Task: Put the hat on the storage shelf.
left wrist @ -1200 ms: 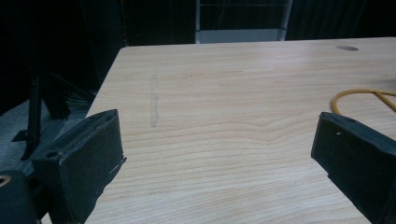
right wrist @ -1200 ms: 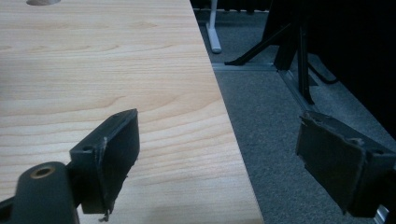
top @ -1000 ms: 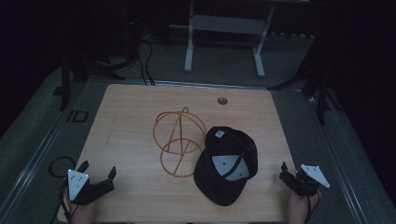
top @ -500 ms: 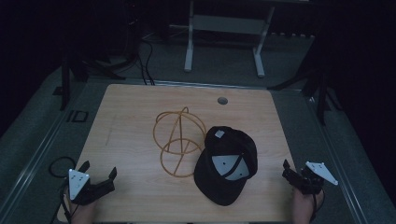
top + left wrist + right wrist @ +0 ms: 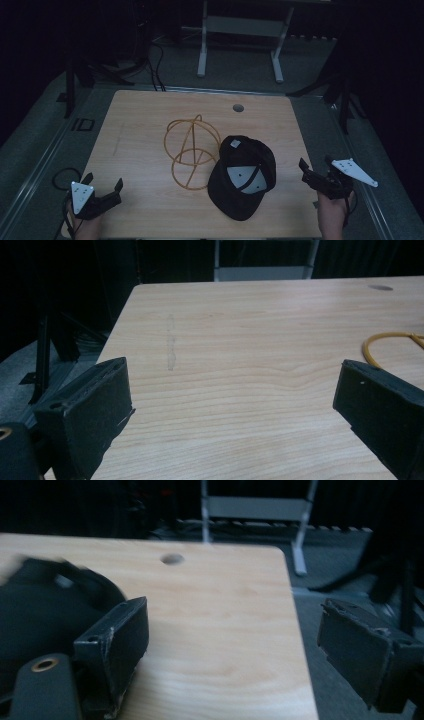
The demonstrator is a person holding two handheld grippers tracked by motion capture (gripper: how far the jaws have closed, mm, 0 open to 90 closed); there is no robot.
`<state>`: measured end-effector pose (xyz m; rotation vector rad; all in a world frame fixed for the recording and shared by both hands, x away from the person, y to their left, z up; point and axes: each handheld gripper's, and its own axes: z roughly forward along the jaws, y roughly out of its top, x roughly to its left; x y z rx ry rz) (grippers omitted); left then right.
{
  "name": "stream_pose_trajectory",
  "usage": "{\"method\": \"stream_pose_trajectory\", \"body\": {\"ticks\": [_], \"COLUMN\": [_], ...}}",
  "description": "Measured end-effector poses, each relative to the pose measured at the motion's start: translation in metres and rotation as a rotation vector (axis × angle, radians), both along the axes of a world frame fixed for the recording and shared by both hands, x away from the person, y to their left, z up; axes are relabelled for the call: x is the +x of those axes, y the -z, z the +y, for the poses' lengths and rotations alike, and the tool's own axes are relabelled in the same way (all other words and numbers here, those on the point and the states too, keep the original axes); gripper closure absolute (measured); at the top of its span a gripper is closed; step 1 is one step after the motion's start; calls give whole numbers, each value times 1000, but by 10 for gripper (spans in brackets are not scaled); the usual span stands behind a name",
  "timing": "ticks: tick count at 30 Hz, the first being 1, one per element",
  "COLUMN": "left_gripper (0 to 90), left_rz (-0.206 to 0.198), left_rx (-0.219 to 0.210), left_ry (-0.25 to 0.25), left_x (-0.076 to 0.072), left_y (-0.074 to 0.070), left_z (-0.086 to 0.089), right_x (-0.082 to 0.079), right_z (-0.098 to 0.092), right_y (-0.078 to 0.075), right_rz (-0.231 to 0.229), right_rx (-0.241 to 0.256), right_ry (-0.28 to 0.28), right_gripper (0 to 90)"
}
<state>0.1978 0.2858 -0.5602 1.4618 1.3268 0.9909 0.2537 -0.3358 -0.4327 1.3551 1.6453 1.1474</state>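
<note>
A black cap [image 5: 242, 175] lies upside down on the wooden table [image 5: 140, 125], its white inner labels showing. Just left of it stands a round frame of yellow wire hoops [image 5: 191, 150], touching the cap's edge. My left gripper [image 5: 102, 189] sits open at the table's near left corner, nothing between its jaws; a curve of the yellow wire frame [image 5: 387, 347] shows far right in the left gripper view. At the table's near right edge my right gripper [image 5: 315, 172] is open and holds nothing. The cap [image 5: 45, 610] is a dark blur at the left of the right gripper view.
A round cable hole [image 5: 238, 107] is set in the table near its far edge. Behind the table stands a white metal frame [image 5: 240, 35] on the floor. Dark stands and cables line both sides. Bare wood spreads across the table's left half.
My right gripper has drifted slightly right, off the table's edge. The left gripper, cap and wire frame have stayed put.
</note>
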Motion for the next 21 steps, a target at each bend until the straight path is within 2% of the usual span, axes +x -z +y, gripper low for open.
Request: {"method": "stream_pose_trajectory", "body": {"ticks": [1, 3, 5, 6, 8, 9, 11, 13, 15, 17, 19, 20, 21], "left_gripper": [27, 27, 27, 27, 27, 27, 27, 27, 27, 27, 27, 29, 40], "left_rz": [-5, 4, 8, 3, 17, 14, 16, 4, -5, 23, 38, 49, 68], "left_rx": [-6, -48, -57, -63, -91, -103, -99, -103, -133, -152, -148, -146, -133], "left_ry": [0, 14, 13, 17, 31, 45, 49, 55, 76, 103, 112, 119, 121], "left_x": [0, 0, 0, 0, 0, 0, 1, -1, -1, -1, -1, -1, -1], "left_y": [0, -1, 0, 0, 0, 0, 0, -1, -2, -4, -5, -6, -7], "left_z": [0, 3, 3, 4, 4, 3, 2, 0, -2, -5, -6, -8, -11], "right_x": [0, 1, 3, 3, 8, 9, 11, 13, 14, 15, 16, 20, 22], "right_z": [4, 11, 17, 17, 28, 32, 39, 46, 53, 61, 65, 71, 75], "right_y": [-6, -16, -24, -24, -32, -34, -36, -37, -38, -37, -36, -33, -32], "right_rz": [-2, 7, 26, 26, 38, 37, 26, 26, 24, 19, 26, 56, 67], "right_rx": [-7, -16, -12, -12, -19, -16, -7, -20, -29, -52, -65, -68, -71], "right_ry": [-18, -58, -96, -96, -113, -128, -172, -200, -213, -220, -215, -240, -237], "right_gripper": [130, 128, 128, 128, 122, 115, 114, 112, 111, 111, 111, 109, 110]}}
